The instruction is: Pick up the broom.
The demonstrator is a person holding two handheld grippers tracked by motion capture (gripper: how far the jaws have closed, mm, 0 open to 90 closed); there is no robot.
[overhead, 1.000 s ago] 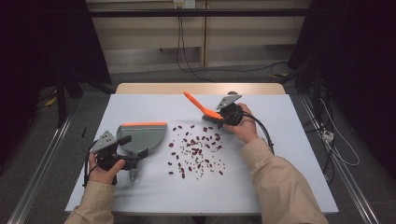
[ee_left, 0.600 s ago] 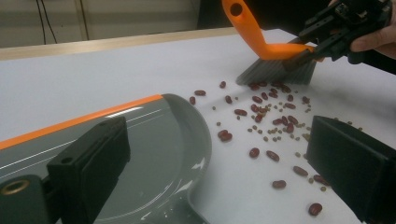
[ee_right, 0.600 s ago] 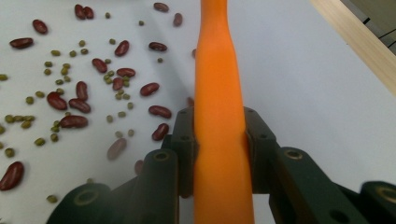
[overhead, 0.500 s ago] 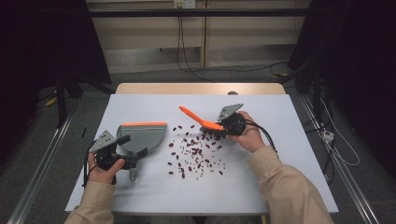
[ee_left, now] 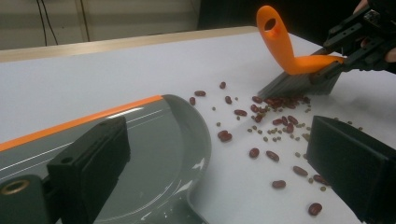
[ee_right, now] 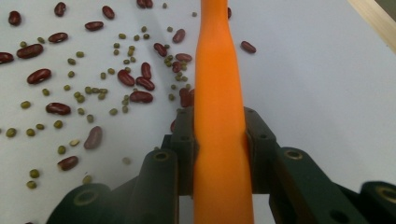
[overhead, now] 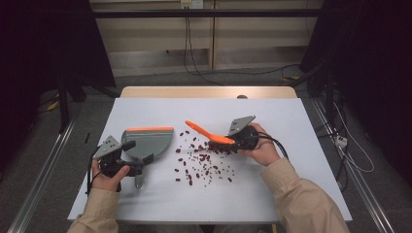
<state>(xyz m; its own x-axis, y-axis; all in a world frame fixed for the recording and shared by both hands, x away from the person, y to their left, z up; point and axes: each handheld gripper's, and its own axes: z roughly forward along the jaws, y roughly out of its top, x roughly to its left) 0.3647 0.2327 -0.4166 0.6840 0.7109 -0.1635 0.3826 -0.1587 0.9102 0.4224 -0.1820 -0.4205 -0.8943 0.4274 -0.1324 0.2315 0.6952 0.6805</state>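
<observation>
White worktop [overhead: 145,204] in a dark room, red beans [overhead: 204,162] and small green ones scattered mid-surface. Right tongs [overhead: 232,144] pinching orange brush [overhead: 206,132] by its handle, bristles down on the beans' far edge. Left tongs [overhead: 138,162] at the grey dustpan [overhead: 148,141] handle, left of the beans; can't tell if clamped.

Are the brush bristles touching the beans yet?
Touching. In the left gripper view the brush bristles press down against a cluster of red beans on the table.
</observation>
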